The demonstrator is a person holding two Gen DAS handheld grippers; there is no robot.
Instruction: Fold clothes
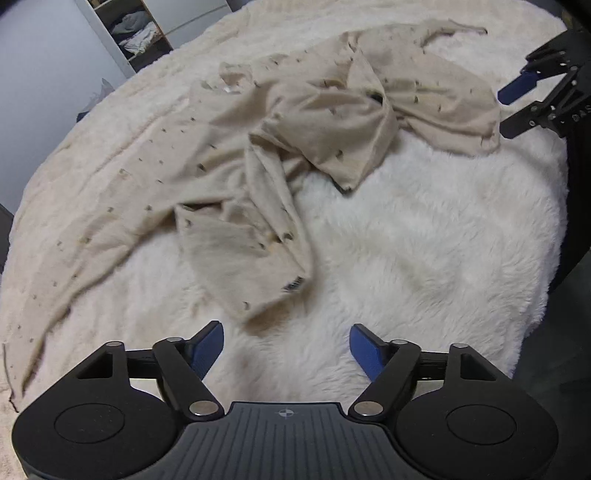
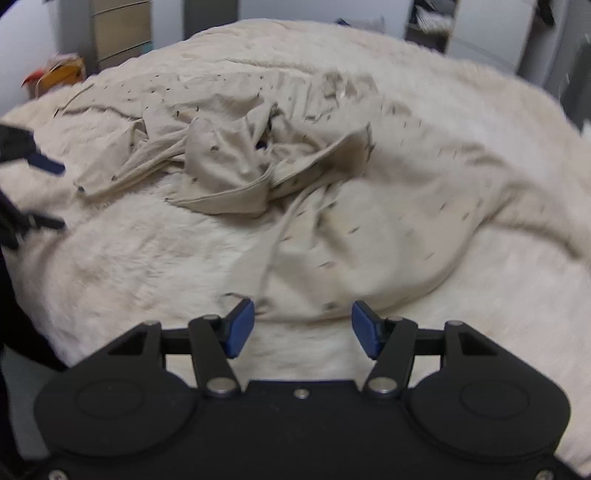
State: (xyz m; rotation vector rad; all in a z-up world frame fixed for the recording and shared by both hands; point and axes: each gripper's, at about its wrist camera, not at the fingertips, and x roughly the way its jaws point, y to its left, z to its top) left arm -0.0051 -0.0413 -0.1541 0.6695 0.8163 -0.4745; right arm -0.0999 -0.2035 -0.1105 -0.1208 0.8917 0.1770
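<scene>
- Left wrist view: the left claw (image 1: 286, 349) is wide open and holds nothing. Its two blue pads (image 1: 208, 347) hang over bare white fluffy blanket (image 1: 424, 240).
- A beige garment (image 1: 258, 147) with small dark specks lies crumpled on the blanket, spread from the far right down to the near left.
- The closest fold of the garment, with a small dark label at its edge, lies just ahead of the left claw, a bit toward its left pad. It does not touch the pads.
- The right claw (image 1: 517, 101) shows at the right edge of this view. It is open too, and sits just beside the right end of the garment.
- A shelf (image 1: 133, 33) with folded clothes stands far back at the top left.
- Right wrist view: the right claw (image 2: 303, 328) is wide open with nothing between its blue pads (image 2: 240, 330).
- The beige garment (image 2: 332, 206) lies right in front of it. A rounded edge of the cloth comes down close to the gap between the pads. The picture is blurry, so I cannot tell if cloth and pads touch.
- The bunched middle of the garment is farther off, up and to the left.
- The left claw (image 2: 48, 195) peeks in at the left edge, open, near the left end of the garment.
- The fluffy blanket (image 2: 129, 266) covers the bed under it all.
</scene>
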